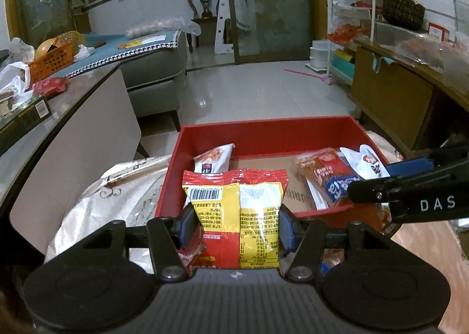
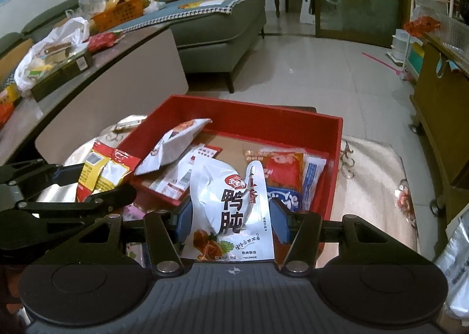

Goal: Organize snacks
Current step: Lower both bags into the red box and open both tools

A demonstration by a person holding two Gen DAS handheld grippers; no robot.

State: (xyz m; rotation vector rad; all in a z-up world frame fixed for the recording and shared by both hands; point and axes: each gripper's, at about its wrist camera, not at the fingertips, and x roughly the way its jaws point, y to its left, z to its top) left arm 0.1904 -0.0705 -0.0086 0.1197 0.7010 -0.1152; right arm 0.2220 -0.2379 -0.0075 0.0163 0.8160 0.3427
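Observation:
My left gripper point(image 1: 236, 227) is shut on a red and yellow snack packet point(image 1: 234, 211), held upright over the near edge of the red box point(image 1: 263, 129). My right gripper point(image 2: 230, 221) is shut on a white duck snack pouch point(image 2: 231, 211), held over the near side of the same red box point(image 2: 234, 111). The box holds a white and orange packet point(image 1: 215, 158), an orange packet point(image 1: 322, 167) and a blue and white packet point(image 1: 340, 190). The right gripper shows at the right of the left wrist view point(image 1: 366, 184), and the left gripper at the left of the right wrist view point(image 2: 96, 184).
The box sits on a pale patterned cloth point(image 2: 372, 175). A long grey table point(image 1: 67, 117) with bags, an orange basket point(image 1: 52, 60) and a dark carton stands to the left. A grey sofa point(image 1: 155, 70) is behind. A wooden cabinet point(image 1: 392, 93) and wire racks stand to the right.

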